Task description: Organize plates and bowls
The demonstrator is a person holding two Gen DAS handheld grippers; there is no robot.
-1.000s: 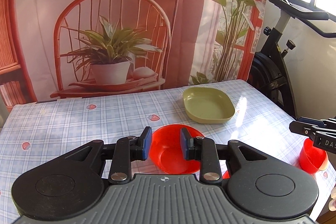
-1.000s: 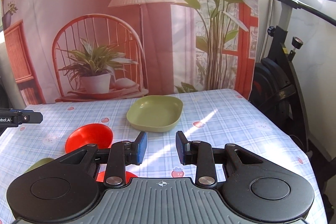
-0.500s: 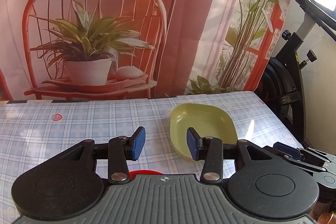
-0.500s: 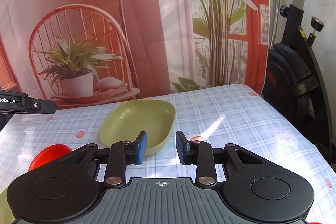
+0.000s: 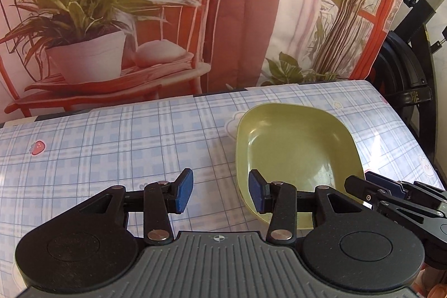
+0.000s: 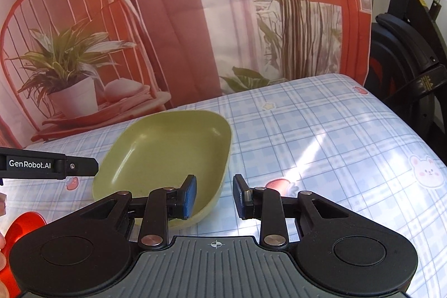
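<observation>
Now the green plate [image 6: 167,152] rim lies between the closing right gripper [image 6: 214,197] pads.

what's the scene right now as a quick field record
surface: table under a blue plaid cloth
main dish: green plate, empty, flat on the cloth
left claw: open, straddling the plate's near left rim
right claw: closing, plate's near right rim between its pads, no pinch yet
other dish: red bowl at the right view's lower left edge
background: printed backdrop, exercise bike
</observation>
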